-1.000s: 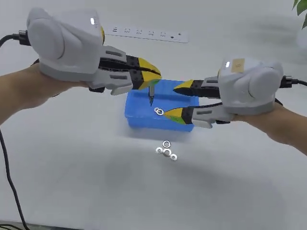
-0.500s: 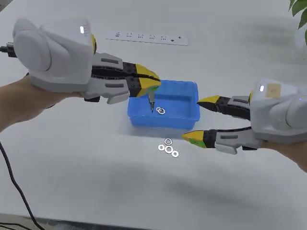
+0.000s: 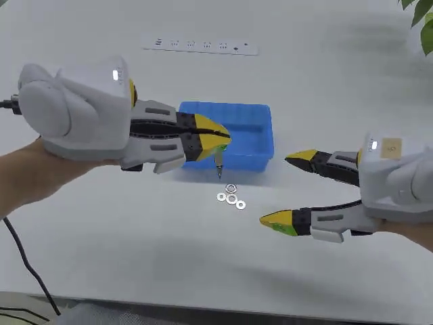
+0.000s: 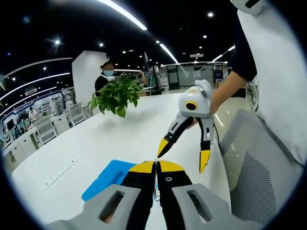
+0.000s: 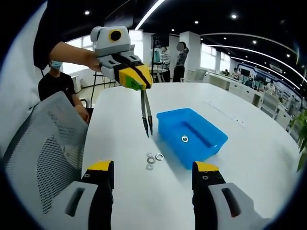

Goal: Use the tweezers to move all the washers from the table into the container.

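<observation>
Loose washers (image 3: 231, 198): four, clustered just before your container (image 3: 254, 160).
Binned washer (image 5: 184, 139): one, inside container.
Left gripper (image 3: 223, 139): your jaws clamp one tweezers (image 3: 218, 164), tips by container's front wall.
Right gripper (image 3: 275, 189): jaws spread wide, empty, right of container.

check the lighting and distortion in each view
Head view: soft even light, faint shadows on the white table, washers crisp. Left gripper view: strong fisheye bend, bright ceiling strips against dark. Right gripper view: same curving, blue container sharp.
</observation>
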### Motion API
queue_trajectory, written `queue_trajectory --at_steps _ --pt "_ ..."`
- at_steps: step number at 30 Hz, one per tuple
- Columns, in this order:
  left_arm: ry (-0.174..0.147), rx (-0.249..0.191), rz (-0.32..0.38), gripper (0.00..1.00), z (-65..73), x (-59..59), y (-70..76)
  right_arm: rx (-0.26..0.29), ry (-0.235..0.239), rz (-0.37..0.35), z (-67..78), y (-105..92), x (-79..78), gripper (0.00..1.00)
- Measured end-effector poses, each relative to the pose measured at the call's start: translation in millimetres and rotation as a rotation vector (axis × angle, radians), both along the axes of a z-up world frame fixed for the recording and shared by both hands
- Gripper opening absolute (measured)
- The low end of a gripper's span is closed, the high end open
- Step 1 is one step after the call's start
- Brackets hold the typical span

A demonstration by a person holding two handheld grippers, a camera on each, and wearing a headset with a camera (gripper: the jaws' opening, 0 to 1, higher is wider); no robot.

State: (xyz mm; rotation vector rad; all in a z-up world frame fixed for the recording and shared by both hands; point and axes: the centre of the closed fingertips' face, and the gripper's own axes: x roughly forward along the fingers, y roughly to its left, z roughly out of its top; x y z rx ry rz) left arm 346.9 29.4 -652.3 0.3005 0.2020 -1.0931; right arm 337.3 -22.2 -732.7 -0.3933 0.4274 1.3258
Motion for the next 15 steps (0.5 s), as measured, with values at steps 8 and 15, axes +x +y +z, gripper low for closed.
queue_trajectory --at_steps 8,15 --pt "0.024 0.010 -0.010 0.05 -20.7 -6.6 0.7 -0.024 0.029 0.011 -17.8 -9.7 -3.5 0.76" --pt "0.050 0.005 -0.029 0.05 -29.7 -10.5 0.6 -0.033 0.098 0.075 -30.9 -6.0 -16.2 0.89"
